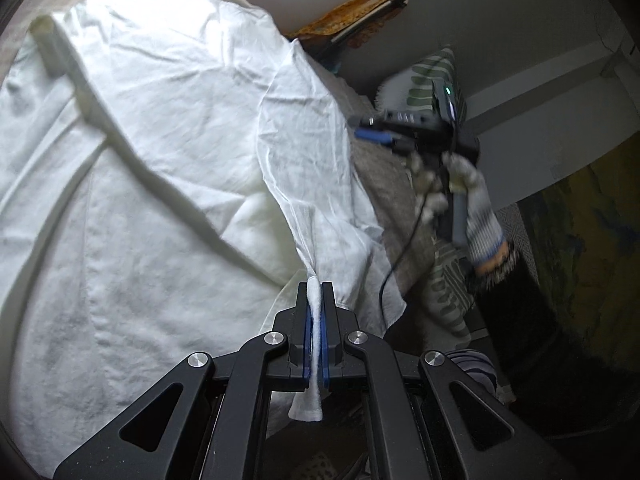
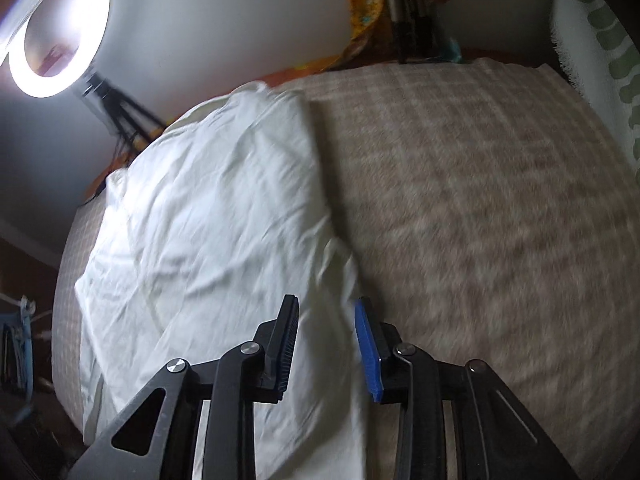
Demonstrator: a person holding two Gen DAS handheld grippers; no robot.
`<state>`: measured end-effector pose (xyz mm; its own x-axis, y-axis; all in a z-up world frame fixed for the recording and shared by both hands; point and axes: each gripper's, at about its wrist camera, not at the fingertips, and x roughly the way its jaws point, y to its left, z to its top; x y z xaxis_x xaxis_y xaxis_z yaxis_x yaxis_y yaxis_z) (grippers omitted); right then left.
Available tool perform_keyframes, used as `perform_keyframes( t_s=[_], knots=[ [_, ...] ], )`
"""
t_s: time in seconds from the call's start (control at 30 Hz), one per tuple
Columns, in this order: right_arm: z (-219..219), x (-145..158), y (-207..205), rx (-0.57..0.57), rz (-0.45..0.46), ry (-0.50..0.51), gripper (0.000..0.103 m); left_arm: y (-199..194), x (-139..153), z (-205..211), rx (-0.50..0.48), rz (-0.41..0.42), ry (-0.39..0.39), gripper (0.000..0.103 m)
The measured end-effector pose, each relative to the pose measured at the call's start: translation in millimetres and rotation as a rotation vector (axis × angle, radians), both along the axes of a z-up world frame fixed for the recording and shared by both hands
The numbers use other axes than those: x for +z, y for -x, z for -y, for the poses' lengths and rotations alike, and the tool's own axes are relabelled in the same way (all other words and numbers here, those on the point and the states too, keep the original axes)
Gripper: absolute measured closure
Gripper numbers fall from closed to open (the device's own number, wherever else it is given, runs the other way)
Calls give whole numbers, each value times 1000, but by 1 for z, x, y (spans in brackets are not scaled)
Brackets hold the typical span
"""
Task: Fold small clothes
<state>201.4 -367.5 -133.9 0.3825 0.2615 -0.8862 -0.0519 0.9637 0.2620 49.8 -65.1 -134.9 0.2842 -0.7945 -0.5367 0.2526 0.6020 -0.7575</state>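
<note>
Left tongs (image 1: 316,300) are clamped tight on a bunched corner of the white shirt (image 1: 160,152), with a little tail of fabric poking out below the blue pads. My guess is that corner is pinned so the edge stays taut while the fold gets lined up. The shirt itself is spread across the bed (image 2: 480,200), which has a beige checked cover with a slightly fuzzy weave. The cloth looks thin and crinkly, cotton-ish, full of soft creases, and one flap is already lifted over the rest, so it reads as partway through a fold.

Right tongs (image 2: 326,312) are partly open with nothing pinched. In their own view they hang right over the shirt's edge where it meets the cover, so I'd say they're lining up for a fresh grab there. From the left view you can see them out to the side in a gloved hand (image 1: 472,196).

A ring light (image 2: 60,28) on a tripod glows at the far corner.
</note>
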Motion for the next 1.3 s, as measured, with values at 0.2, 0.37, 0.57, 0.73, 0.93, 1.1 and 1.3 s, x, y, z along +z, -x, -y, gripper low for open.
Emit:
perform_keyframes(
  t_s=[0.2, 0.37, 0.57, 0.73, 0.93, 1.1, 1.3],
  knots=[
    [-32, 13, 73, 139, -3, -29, 72, -7, -1, -16, 48, -16, -16, 101],
    [-54, 13, 128, 226, -39, -97, 72, -14, -12, -24, 75, -25, -60, 101],
    [-85, 1, 177, 310, -106, -240, 71, -14, -16, -19, 62, -36, -39, 101],
    [-108, -14, 190, 342, -137, -283, 72, -14, -11, -16, 57, -22, -45, 101],
    [-124, -11, 195, 361, -137, -350, 98, -14, 2, -16, 43, 6, -57, 101],
    [-111, 5, 195, 333, -159, -595, 99, -11, 19, -27, 48, 44, -28, 101],
    [-111, -23, 196, 312, -261, -395, 90, -4, -19, -20, 9, -66, -117, 101]
  ],
)
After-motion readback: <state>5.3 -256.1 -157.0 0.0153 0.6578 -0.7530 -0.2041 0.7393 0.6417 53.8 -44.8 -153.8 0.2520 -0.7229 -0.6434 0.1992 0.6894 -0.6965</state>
